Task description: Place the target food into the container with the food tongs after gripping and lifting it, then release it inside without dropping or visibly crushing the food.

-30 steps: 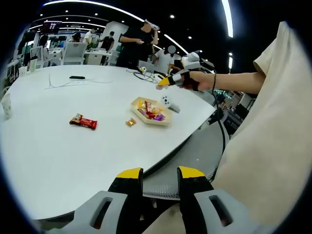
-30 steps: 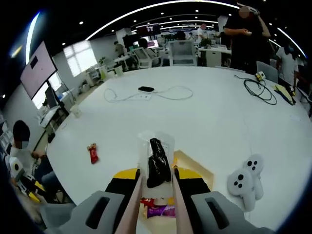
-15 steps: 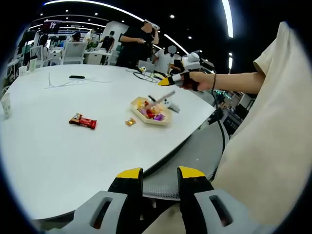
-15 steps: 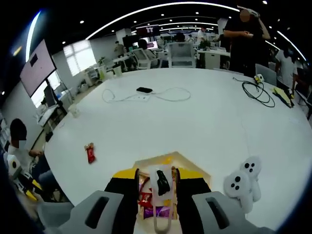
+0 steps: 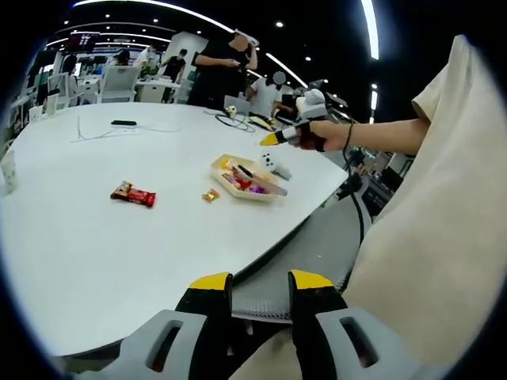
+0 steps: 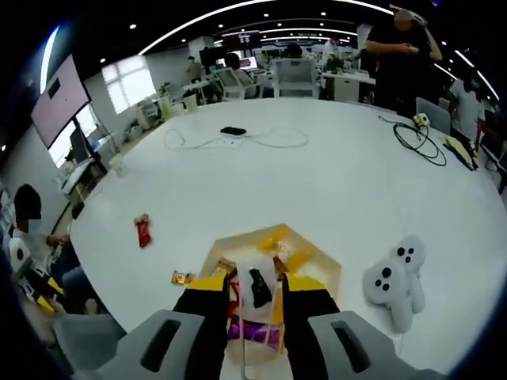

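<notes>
L claw (image 5: 260,286) nearest, low over the counter's near edge: jaws a moderate gap apart, nothing betw them. R claw (image 6: 257,289) hangs above the tray, jaws parted abt the same, nothing seen clamped. In the left gripper view it sits well above the tray in the person's hand.

Straight past the R jaws is the pale wooden hexagonal tray (image 6: 321,260) on the round white counter (image 6: 333,190). Target food, a dark lump in a clear crinkly wrapper (image 6: 257,286), lies inside it among other wrapped sweets: yellow (image 6: 273,236) at the far side, purple (image 6: 253,331) at the near side, red on the left. The long pinkish food tongs (image 5: 265,184) appear to lie across the tray too.

Handling, prob: light, wrapper slick and loose, contents soft enough to dent. Best pinched mid-body w/ gentle pressure, not by the wrapper tail.

Outside the tray: small orange candy (image 6: 181,278) just left, red snack bar (image 6: 142,231) farther left, white game controller (image 6: 396,281) to the right. Far side: black phone (image 6: 234,131) w/ white cable, black cable coil (image 6: 416,142).
</notes>
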A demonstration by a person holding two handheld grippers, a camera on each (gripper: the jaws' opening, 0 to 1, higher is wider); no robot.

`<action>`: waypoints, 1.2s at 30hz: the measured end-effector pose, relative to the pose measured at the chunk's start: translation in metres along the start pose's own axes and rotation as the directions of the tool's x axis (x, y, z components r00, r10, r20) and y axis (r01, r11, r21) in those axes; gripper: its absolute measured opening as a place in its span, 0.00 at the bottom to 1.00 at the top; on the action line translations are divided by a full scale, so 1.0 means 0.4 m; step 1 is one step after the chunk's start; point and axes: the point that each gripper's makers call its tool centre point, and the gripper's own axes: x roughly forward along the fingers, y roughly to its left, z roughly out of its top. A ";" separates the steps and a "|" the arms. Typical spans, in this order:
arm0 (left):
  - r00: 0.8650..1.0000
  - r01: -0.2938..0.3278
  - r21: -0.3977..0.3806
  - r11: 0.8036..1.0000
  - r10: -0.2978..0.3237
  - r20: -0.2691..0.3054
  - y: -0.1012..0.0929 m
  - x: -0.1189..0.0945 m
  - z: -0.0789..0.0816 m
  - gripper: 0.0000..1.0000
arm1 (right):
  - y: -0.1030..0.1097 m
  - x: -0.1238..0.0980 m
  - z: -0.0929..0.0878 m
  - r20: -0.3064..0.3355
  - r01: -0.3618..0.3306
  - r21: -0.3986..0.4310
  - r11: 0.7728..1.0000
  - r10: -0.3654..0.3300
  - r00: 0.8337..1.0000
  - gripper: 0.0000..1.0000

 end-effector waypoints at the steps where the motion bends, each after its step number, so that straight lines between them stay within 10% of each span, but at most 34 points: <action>1: 1.000 0.002 0.002 1.000 -0.002 -0.002 -0.001 0.002 0.001 0.27 | 0.002 0.003 -0.011 -0.010 -0.003 0.007 1.000 0.003 1.000 0.28; 16: 1.000 0.010 -0.002 1.000 -0.010 -0.029 -0.008 0.013 -0.005 0.27 | 0.028 0.060 -0.191 -0.196 0.024 -0.049 0.998 -0.033 0.980 0.34; 36: 0.999 -0.003 -0.010 1.000 0.003 -0.034 -0.001 0.009 -0.002 0.27 | 0.011 0.081 -0.245 -0.264 0.044 -0.082 0.996 -0.064 0.962 0.22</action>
